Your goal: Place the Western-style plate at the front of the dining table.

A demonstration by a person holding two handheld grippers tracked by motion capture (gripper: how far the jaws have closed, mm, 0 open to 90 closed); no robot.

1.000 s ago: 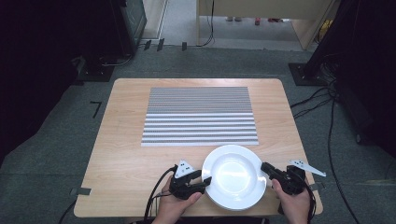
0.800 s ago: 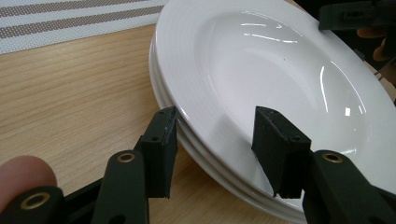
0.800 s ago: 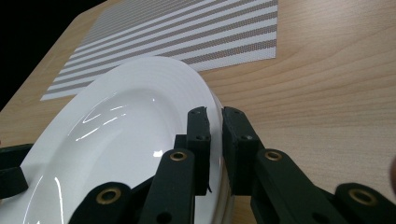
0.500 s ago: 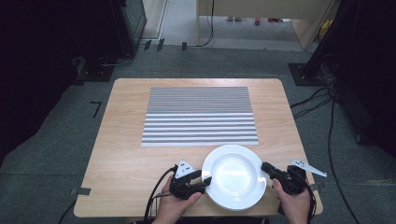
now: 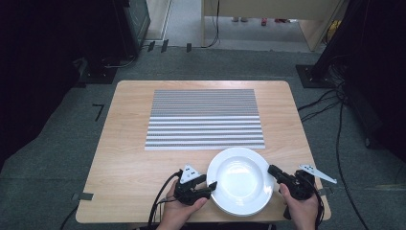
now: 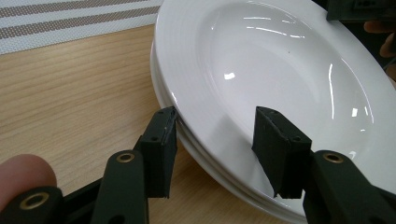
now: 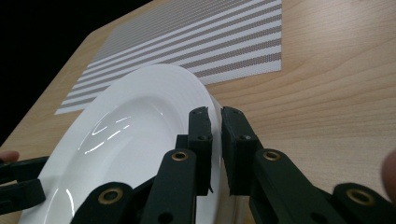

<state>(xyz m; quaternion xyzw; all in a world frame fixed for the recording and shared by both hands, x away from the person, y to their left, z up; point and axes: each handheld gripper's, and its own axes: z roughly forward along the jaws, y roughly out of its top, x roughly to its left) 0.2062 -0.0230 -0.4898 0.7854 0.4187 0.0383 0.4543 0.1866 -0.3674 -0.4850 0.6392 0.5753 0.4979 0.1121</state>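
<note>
A white deep plate [image 5: 241, 179] lies near the table's front edge, just in front of the striped placemat [image 5: 205, 119]. In the left gripper view a second white rim shows under the plate [image 6: 289, 60], so it rests on a stack. My left gripper [image 5: 212, 185] is at the plate's left rim. It stands open [image 6: 217, 123], with one jaw outside the rim and the other over the plate's inner slope. My right gripper [image 5: 272, 170] is at the right rim, and its jaws [image 7: 215, 116] are shut on the edge of the plate [image 7: 135, 135].
The wooden table [image 5: 129, 158] has bare wood to the left of the plate and around the grey-and-white placemat [image 7: 196, 42]. Cables trail from both grippers over the front edge. Dark equipment and floor cables surround the table.
</note>
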